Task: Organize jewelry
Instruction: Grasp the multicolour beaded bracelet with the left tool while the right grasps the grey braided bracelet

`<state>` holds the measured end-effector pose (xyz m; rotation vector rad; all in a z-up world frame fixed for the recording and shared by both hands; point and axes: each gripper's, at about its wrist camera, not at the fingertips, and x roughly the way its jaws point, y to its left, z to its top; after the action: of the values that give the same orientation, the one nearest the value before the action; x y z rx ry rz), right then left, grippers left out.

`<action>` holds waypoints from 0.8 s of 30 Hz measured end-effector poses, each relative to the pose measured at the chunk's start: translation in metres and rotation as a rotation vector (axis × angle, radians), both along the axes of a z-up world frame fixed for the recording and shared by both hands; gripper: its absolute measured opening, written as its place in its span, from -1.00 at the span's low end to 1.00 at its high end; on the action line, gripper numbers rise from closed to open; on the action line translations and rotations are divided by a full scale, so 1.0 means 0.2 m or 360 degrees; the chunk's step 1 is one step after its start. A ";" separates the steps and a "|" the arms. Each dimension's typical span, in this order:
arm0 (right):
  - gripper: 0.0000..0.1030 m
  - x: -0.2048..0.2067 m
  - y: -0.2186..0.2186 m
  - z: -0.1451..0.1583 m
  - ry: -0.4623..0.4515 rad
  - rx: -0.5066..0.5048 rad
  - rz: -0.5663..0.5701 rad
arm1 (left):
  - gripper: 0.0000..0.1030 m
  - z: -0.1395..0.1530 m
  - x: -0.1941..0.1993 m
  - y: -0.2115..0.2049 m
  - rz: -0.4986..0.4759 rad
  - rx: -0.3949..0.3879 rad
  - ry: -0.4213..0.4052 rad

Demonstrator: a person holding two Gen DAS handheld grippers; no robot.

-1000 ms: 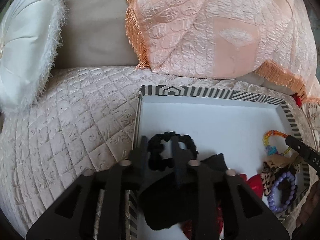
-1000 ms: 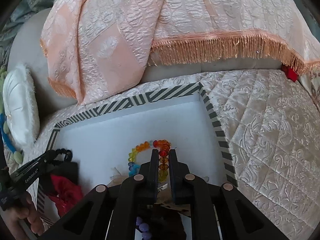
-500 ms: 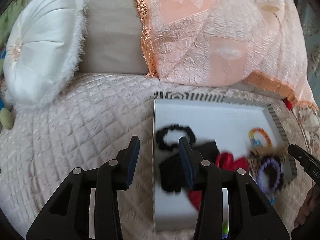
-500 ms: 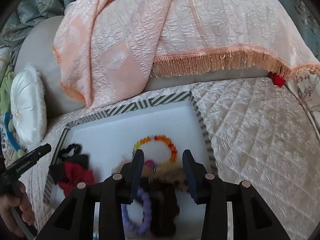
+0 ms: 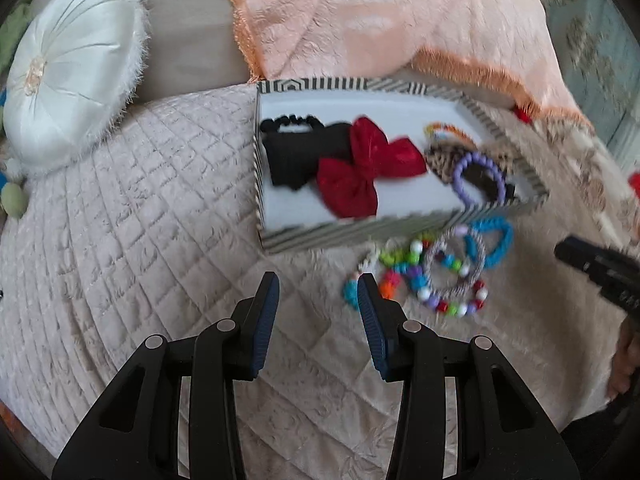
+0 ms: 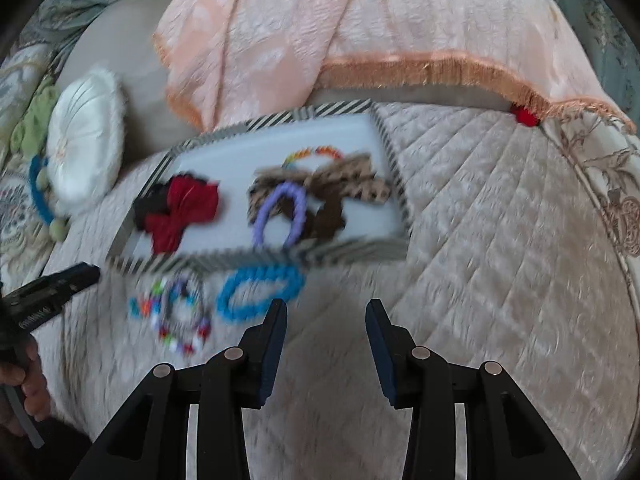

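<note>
A striped box point(image 5: 360, 232) point(image 6: 352, 254) with a white floor lies on the quilted bed. It holds a black scrunchie point(image 5: 292, 124), a black bow point(image 5: 296, 156), a red bow point(image 5: 364, 168) point(image 6: 180, 212), a leopard bow point(image 6: 332, 188), a purple bead bracelet point(image 5: 478, 178) point(image 6: 280, 216) and a rainbow bracelet point(image 6: 316, 152). In front of the box lie a blue bracelet point(image 5: 490, 242) point(image 6: 260, 292) and multicoloured bead bracelets point(image 5: 432, 280) point(image 6: 176, 312). My left gripper point(image 5: 318, 284) is open and empty, just left of the beads. My right gripper point(image 6: 326, 312) is open and empty, right of the blue bracelet.
A white round cushion point(image 5: 72, 84) point(image 6: 86, 148) lies at the left. A peach fringed throw point(image 5: 380, 20) point(image 6: 360, 28) hangs over the backrest behind the box. Quilted cover point(image 6: 500, 220) stretches to the right of the box.
Both grippers let go inside the box, opened and pulled back toward me. The bracelets lying in front of the box have come into view.
</note>
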<state>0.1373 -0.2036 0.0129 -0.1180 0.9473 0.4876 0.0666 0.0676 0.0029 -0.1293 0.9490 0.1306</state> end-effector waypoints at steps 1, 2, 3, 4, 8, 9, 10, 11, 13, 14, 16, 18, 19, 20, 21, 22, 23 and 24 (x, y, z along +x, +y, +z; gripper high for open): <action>-0.24 -0.01 0.01 -0.01 -0.0004 0.0012 0.0038 | -0.22 -0.02 0.01 -0.02 -0.0004 0.0025 0.0018; -0.24 -0.01 0.02 -0.01 -0.0005 0.0027 0.0070 | -0.22 -0.03 0.02 -0.03 -0.0005 0.0027 0.0030; -0.25 -0.02 0.04 -0.01 -0.0010 0.0066 0.0122 | -0.22 -0.04 0.03 -0.03 0.0004 0.0019 0.0035; -0.25 -0.02 0.06 -0.01 -0.0010 0.0102 0.0157 | -0.22 -0.04 0.03 -0.02 0.0019 0.0014 0.0036; -0.25 -0.08 0.22 -0.04 -0.0048 0.0105 0.0371 | -0.22 -0.04 0.06 0.01 0.0071 -0.0007 0.0060; -0.25 -0.09 0.28 -0.06 -0.0089 0.0051 0.0418 | -0.22 -0.05 0.07 0.02 0.0085 -0.0001 0.0072; -0.25 -0.10 0.32 -0.07 -0.0108 0.0022 0.0454 | -0.22 -0.04 0.07 0.03 0.0097 0.0002 0.0080; -0.25 -0.10 0.36 -0.08 -0.0123 0.0013 0.0477 | -0.22 -0.05 0.07 0.05 0.0117 -0.0002 0.0087; -0.25 -0.08 0.39 -0.10 -0.0148 0.0000 0.0463 | -0.22 -0.05 0.07 0.08 0.0148 -0.0032 0.0097; -0.25 -0.06 0.40 -0.11 -0.0141 0.0001 0.0448 | -0.22 -0.06 0.07 0.10 0.0162 -0.0052 0.0100; -0.25 -0.02 0.43 -0.13 -0.0099 0.0024 0.0431 | -0.22 -0.06 0.07 0.12 0.0184 -0.0078 0.0107; -0.26 0.01 0.45 -0.15 -0.0072 0.0022 0.0420 | -0.22 -0.07 0.06 0.14 0.0209 -0.0098 0.0110; -0.34 0.01 0.46 -0.15 -0.0066 0.0018 0.0420 | -0.22 -0.07 0.06 0.15 0.0217 -0.0094 0.0111; -0.41 0.02 0.46 -0.16 -0.0056 0.0015 0.0421 | -0.22 -0.06 0.06 0.15 0.0222 -0.0084 0.0108; -0.45 0.02 0.47 -0.17 -0.0036 0.0018 0.0429 | -0.22 -0.06 0.06 0.15 0.0221 -0.0078 0.0105; -0.54 0.02 0.48 -0.18 -0.0010 0.0017 0.0447 | -0.22 -0.06 0.06 0.14 0.0217 -0.0074 0.0103; -0.60 0.02 0.49 -0.19 0.0003 0.0007 0.0458 | -0.22 -0.06 0.06 0.14 0.0212 -0.0073 0.0103; -0.63 0.01 0.50 -0.20 0.0010 -0.0009 0.0472 | -0.22 -0.06 0.06 0.14 0.0208 -0.0074 0.0107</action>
<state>0.1397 -0.1034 -0.0268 -0.2641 0.9419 0.7587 0.0788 0.0955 -0.0095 -0.2311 1.0110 0.2351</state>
